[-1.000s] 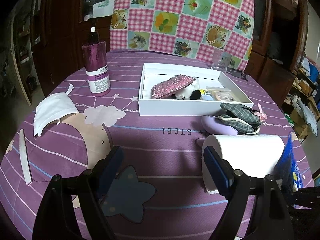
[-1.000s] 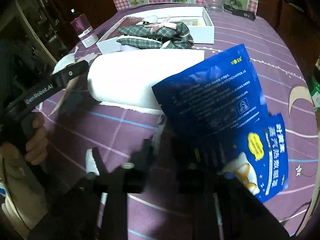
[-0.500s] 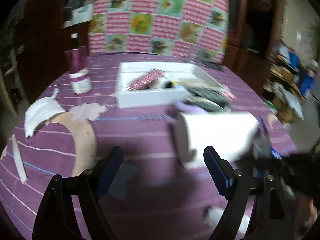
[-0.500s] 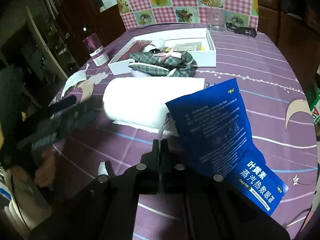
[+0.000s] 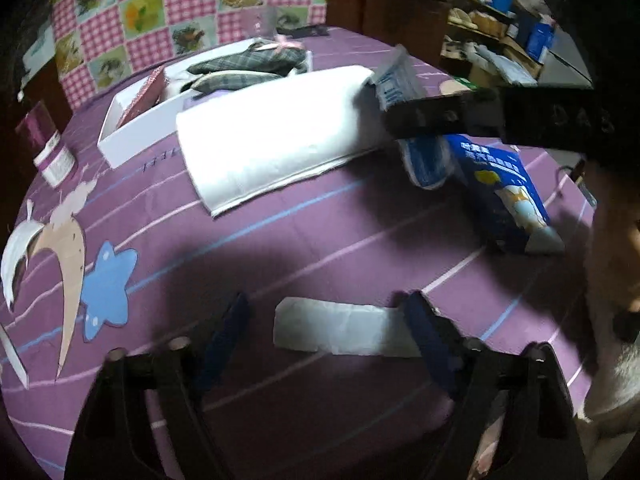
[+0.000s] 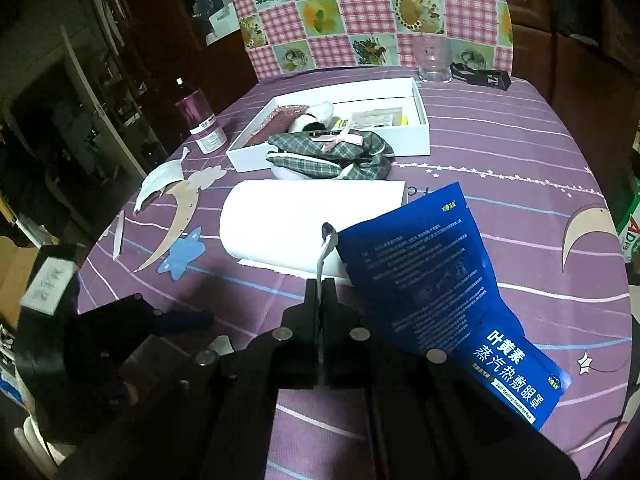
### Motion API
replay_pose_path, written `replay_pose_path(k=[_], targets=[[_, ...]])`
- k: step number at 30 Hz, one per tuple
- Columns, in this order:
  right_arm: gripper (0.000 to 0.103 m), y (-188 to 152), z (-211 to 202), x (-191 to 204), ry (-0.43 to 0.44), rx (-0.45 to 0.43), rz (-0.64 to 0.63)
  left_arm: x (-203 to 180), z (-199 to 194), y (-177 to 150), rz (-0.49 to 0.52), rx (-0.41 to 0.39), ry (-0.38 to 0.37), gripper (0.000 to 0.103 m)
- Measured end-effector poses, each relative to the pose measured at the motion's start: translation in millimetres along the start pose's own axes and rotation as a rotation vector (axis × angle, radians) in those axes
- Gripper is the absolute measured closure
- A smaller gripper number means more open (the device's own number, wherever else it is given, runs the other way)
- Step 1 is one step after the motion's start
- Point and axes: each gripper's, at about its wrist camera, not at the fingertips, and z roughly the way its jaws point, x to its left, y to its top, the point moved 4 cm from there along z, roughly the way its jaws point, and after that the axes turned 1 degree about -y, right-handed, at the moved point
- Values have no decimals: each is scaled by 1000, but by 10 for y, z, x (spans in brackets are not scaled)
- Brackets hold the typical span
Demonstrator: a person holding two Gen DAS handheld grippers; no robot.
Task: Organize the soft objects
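Observation:
A flat white pad [image 5: 344, 332] lies on the purple tablecloth near the front edge. My left gripper [image 5: 326, 306] straddles it from above with its jaws closing; the right finger overlaps the pad's end, the left finger stands clear of it. My right gripper [image 6: 320, 292] is shut on the silver torn edge of a blue pouch [image 6: 432, 280], which hangs tilted above the table. The same blue pouch [image 5: 500, 188] shows at the right of the left wrist view. Behind it lie a white paper roll [image 6: 304, 224] and plaid cloth [image 6: 332, 152] draped against a white box [image 6: 420, 128].
A purple bottle [image 6: 202, 120] stands left of the box. A white face mask [image 6: 160, 184] lies at the table's left edge. A clear cup [image 6: 434, 60] and a black item [image 6: 480, 76] sit at the back. A person's hand [image 5: 612, 280] is at the right.
My left gripper swung right and down, from facing the paper roll to hanging over the white pad, and its jaws narrowed. The right gripper rose slightly with the blue pouch.

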Motion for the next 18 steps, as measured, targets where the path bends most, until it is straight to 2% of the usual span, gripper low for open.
replay_pose_path(k=[1, 2, 4, 10, 15, 18], targets=[[101, 1, 2, 1, 1, 0, 0, 33, -30, 15, -16, -1, 13, 70], [101, 1, 5, -1, 0, 1, 1, 71, -43, 27, -30, 7, 30, 86], [101, -4, 2, -3, -2, 4, 4, 142, -69, 21, -47, 18, 41, 93], [101, 4, -41, -21, 0, -4, 12, 235, -127, -23, -88, -2, 46, 100], [101, 12, -44, -34, 1, -10, 14, 408, -166, 77, -144, -64, 92, 101], [101, 16, -46, -40, 1, -12, 16, 623, -215, 194, -192, -118, 153, 102]])
